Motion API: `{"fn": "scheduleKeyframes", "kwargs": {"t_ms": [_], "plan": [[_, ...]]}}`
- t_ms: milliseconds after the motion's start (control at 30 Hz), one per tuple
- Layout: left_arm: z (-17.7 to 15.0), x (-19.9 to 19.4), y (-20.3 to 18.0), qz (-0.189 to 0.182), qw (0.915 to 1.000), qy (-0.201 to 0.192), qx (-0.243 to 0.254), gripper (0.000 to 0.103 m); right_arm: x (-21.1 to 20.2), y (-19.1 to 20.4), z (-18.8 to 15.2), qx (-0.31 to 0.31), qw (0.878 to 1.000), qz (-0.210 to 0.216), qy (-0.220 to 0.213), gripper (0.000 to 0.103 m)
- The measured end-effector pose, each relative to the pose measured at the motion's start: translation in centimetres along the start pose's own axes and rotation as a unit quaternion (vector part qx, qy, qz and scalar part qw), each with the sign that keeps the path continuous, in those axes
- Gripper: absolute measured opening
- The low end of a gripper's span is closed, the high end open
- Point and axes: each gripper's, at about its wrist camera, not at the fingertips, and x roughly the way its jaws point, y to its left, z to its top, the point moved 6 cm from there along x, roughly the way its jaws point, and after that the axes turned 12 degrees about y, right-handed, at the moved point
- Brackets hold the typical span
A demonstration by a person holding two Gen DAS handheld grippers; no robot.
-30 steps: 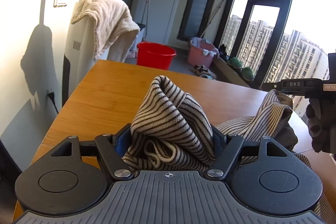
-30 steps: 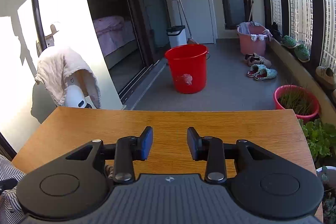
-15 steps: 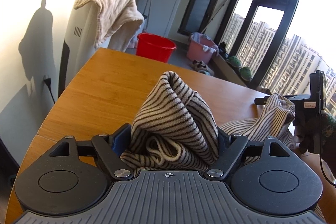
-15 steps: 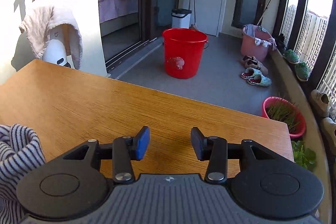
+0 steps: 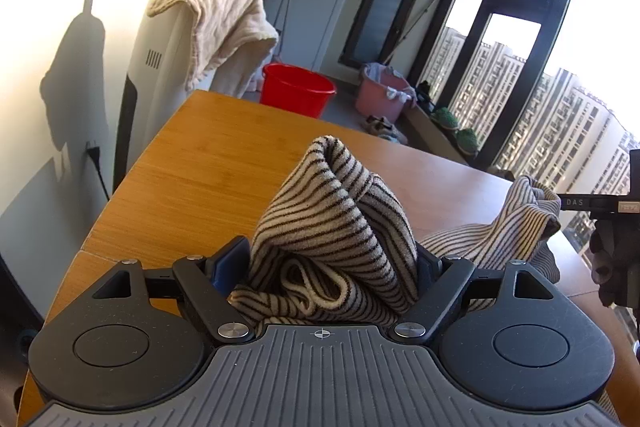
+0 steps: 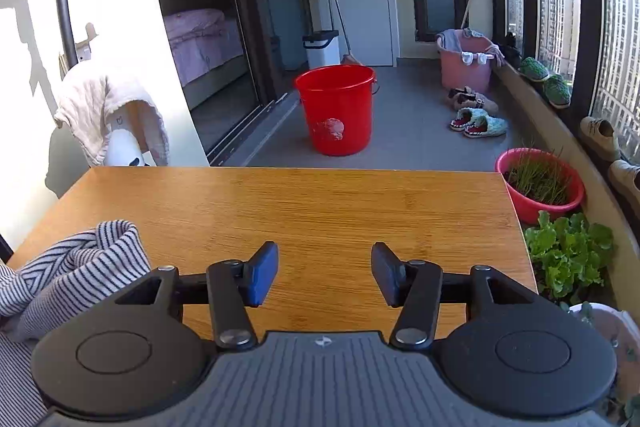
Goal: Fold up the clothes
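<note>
While jaws widen, sweater [image 5: 332,223] unmoved.

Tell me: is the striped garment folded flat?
No. The striped garment is bunched in a rumpled heap on the wooden table.
</note>
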Motion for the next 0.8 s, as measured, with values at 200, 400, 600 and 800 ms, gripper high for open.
{"fn": "scheduleKeyframes", "kwargs": {"t_ms": [200,400,600,800], "plan": [[-0.1,-0.2,1.4,-0.008,0.9995,0.011,-0.029,0.093,-4.0,4.6,-5.7,-0.002,0.967,0.252,-0.039,0.062],[0.0,0.1,1.0,-0.001,0.9997,0.013,-0.02,0.094,-3.4,1.1,-6.6,0.072,0.96,0.269,-0.032,0.063],[0.3,0.7,0.3,-0.003,0.9998,0.013,-0.017,0.095,-2.2,-0.8,-6.4,0.12,0.955,0.268,-0.035,0.063],[1.5,3.0,-1.8,-0.032,0.9993,0.018,0.001,0.095,-2.5,1.4,-5.4,0.055,0.98,0.185,-0.052,0.057]]}}
